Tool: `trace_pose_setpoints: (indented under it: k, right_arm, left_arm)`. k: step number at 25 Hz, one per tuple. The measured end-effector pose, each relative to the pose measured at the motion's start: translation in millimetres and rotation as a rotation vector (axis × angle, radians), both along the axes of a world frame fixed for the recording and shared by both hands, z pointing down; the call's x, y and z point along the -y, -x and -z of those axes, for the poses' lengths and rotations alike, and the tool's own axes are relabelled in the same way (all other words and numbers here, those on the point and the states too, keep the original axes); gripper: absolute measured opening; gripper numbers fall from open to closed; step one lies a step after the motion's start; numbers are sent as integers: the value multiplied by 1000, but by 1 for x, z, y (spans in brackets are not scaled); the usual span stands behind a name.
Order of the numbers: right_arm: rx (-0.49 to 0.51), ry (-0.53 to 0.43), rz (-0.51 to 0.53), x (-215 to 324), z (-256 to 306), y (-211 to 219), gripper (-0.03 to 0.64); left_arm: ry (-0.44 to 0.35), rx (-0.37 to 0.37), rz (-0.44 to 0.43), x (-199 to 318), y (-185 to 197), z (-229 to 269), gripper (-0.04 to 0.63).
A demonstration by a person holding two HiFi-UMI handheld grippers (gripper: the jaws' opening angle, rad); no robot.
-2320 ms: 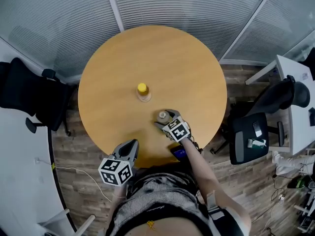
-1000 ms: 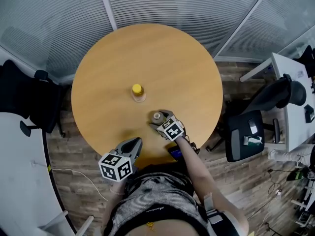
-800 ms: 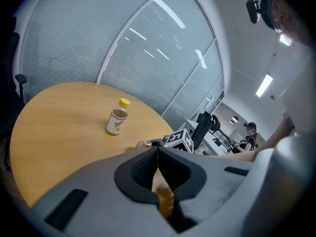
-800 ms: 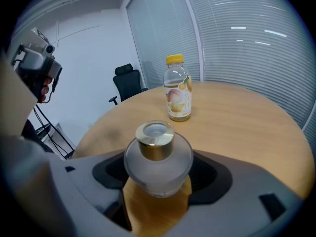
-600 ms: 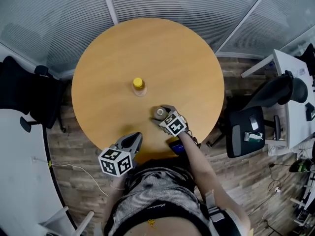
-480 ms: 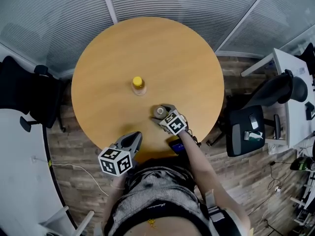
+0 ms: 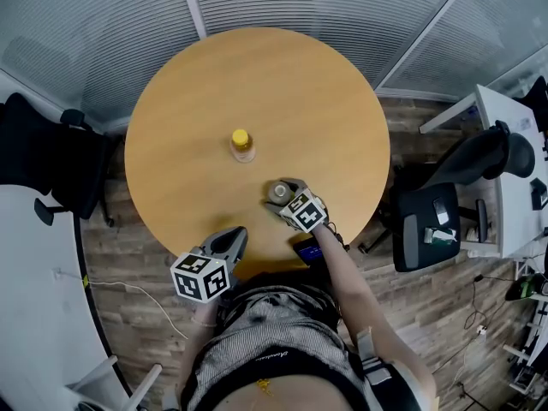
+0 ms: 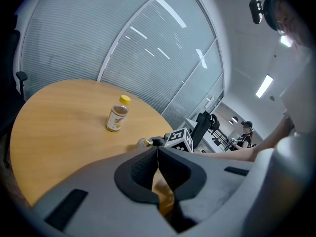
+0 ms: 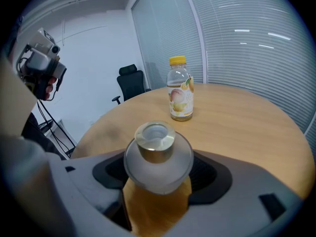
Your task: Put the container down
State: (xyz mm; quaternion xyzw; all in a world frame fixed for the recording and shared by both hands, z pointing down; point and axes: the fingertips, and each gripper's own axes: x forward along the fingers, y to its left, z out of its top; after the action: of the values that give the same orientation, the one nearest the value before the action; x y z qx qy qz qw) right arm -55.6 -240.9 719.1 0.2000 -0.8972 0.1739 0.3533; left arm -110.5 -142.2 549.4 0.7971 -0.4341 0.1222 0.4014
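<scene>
Plainly, the right gripper (image 7: 285, 196) had its fingers clamped on the container (image 9: 158, 164) near the worktop's (image 7: 257, 92) front edge. Released tilted, it might topple. The left gripper's (image 8: 158, 157) fingers were closed, empty.

A round wooden counter (image 7: 317, 101) is carrying a yellow-capped bottle (image 7: 242, 144), standing upright near its middle; a frosted container (image 7: 278, 193) is showing toward the near edge, contact unclear.
</scene>
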Motion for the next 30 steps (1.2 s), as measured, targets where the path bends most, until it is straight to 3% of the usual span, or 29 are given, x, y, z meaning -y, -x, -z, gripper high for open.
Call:
trace_pose_setpoints:
  k: [11,25,30]
  right_arm:
    - [-2,-19,-12,-2,1,-4,350]
    - [-63,-88,59,-6,-4,0,350]
    - [-61,-67,46,-7,-2,-3,350]
  left_arm:
    - [6,-1,-10,-10,-4,-1,21]
    - [6,-12,-10,-17,1,-2,21]
    - [9,-9,-9,-19,2,-4,21]
